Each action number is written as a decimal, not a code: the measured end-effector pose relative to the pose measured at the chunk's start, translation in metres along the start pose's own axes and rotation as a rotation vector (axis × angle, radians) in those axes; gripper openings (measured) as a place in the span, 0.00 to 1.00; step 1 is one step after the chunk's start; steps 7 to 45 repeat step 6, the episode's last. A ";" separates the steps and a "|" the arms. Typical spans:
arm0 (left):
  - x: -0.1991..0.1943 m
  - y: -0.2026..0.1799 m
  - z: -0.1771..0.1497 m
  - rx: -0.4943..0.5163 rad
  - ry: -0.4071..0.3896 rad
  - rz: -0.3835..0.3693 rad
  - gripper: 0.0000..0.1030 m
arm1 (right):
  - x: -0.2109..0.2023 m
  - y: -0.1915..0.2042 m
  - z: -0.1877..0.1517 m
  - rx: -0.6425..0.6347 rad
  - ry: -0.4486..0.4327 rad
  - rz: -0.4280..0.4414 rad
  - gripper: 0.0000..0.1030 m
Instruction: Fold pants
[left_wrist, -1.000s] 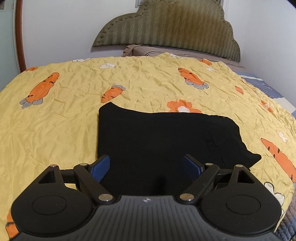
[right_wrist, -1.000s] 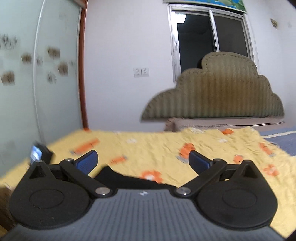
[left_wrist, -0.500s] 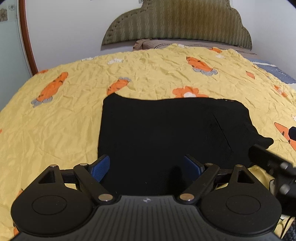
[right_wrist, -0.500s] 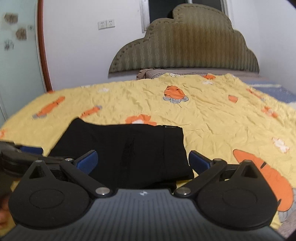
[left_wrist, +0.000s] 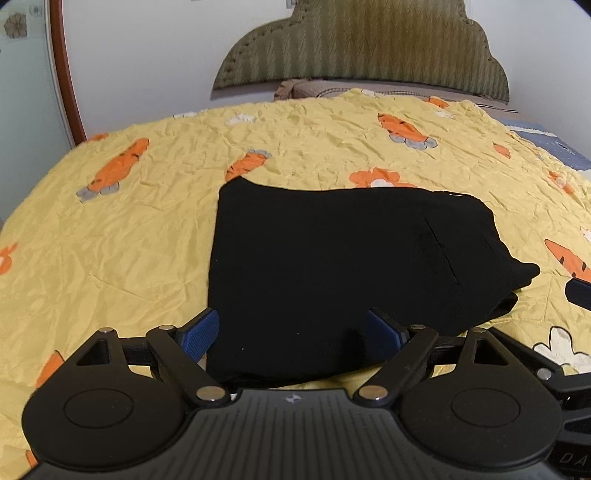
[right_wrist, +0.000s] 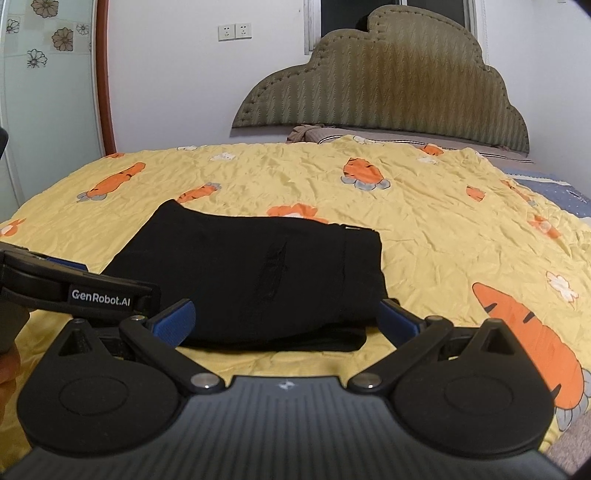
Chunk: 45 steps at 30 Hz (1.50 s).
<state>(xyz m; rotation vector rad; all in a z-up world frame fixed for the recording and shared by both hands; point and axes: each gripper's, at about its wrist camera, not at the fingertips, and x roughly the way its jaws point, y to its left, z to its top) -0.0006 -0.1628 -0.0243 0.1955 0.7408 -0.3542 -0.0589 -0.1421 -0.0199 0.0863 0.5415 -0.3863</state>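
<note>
Black pants (left_wrist: 332, 266) lie folded in a flat rectangle on the yellow carrot-print bedspread (left_wrist: 129, 229). They also show in the right wrist view (right_wrist: 255, 273). My left gripper (left_wrist: 293, 328) is open and empty, its blue-padded fingers standing wide over the pants' near edge. My right gripper (right_wrist: 286, 319) is open and empty at the near right part of the folded pants. The left gripper's black body marked GenRobot.AI (right_wrist: 74, 288) shows at the left of the right wrist view. Part of the right gripper (left_wrist: 578, 291) shows at the right edge of the left wrist view.
A padded olive headboard (right_wrist: 384, 85) stands against the white wall behind the bed. A brown pillow (right_wrist: 306, 133) lies at the bed's head. A blue patterned sheet (right_wrist: 554, 188) shows at the far right. A red-framed glass door (right_wrist: 55, 92) stands left.
The right gripper has tilted down from facing the wall and window to the near right of the pants. The left gripper has shifted a little. The pants lie still.
</note>
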 end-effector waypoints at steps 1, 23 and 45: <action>-0.003 -0.001 -0.001 0.012 -0.015 0.007 0.84 | -0.001 0.001 -0.001 -0.003 0.000 0.003 1.00; -0.015 -0.007 -0.005 0.070 -0.073 0.078 0.87 | -0.009 0.005 -0.007 -0.014 -0.005 0.013 1.00; -0.015 -0.007 -0.005 0.070 -0.073 0.078 0.87 | -0.009 0.005 -0.007 -0.014 -0.005 0.013 1.00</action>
